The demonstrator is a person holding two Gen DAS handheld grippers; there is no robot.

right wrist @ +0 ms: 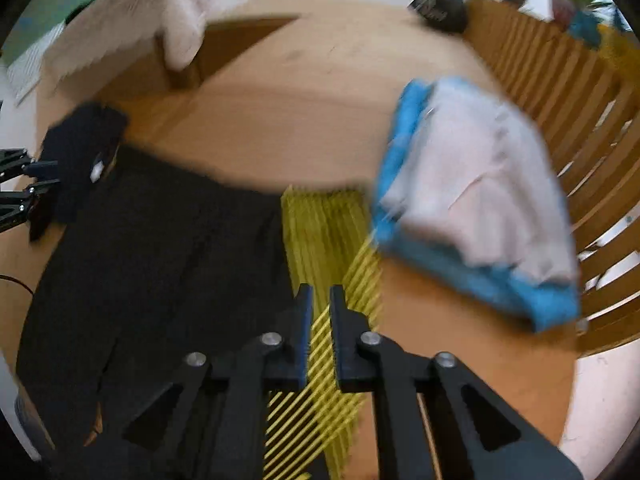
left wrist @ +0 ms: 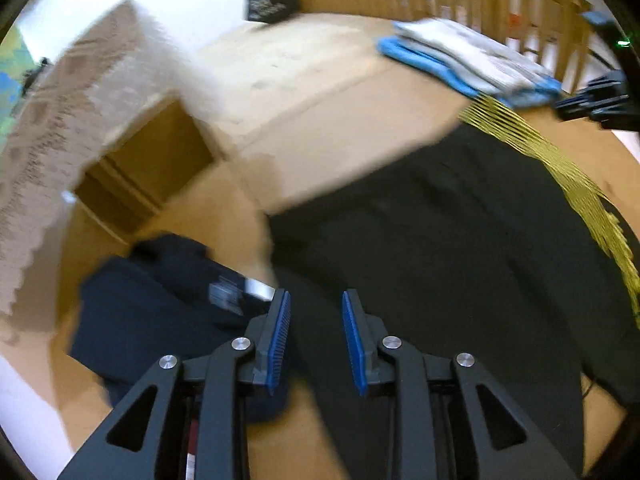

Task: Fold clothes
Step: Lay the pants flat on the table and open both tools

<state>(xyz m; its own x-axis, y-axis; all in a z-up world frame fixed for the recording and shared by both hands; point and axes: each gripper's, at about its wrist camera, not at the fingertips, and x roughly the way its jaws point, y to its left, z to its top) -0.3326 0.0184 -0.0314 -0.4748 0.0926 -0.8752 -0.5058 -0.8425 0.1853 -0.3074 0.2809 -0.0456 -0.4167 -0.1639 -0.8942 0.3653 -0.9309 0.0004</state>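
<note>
Left gripper (left wrist: 316, 340): angled downward over the wooden surface (left wrist: 320, 128), fingers set clearly apart, blue pads (left wrist: 278, 340) facing each other with nothing between them. Directly beneath and ahead of it lies the black garment (left wrist: 440, 248), spread flat. Just to its left sits a folded dark navy garment (left wrist: 160, 312) with a light label showing, touching or slightly overlapping the black one's edge.

Right gripper (right wrist: 320, 336): likewise pitched downward, fingers drawn near each other with a narrow gap remaining. A yellow striped cloth (right wrist: 324, 232) runs under and between the fingers; motion blur prevents confirming whether it is pinched, so the grip cannot be determined. This cloth lies along the right edge of the black garment (right wrist: 160, 240).

A stack of folded items, pale cloth on top of blue (right wrist: 472, 200), rests further right, near the slatted wooden railing (right wrist: 560, 92). In the left wrist view the same stack (left wrist: 468, 60) lies at the far side of the surface. A small dark bag (left wrist: 272, 2) sits at the far edge.
</note>
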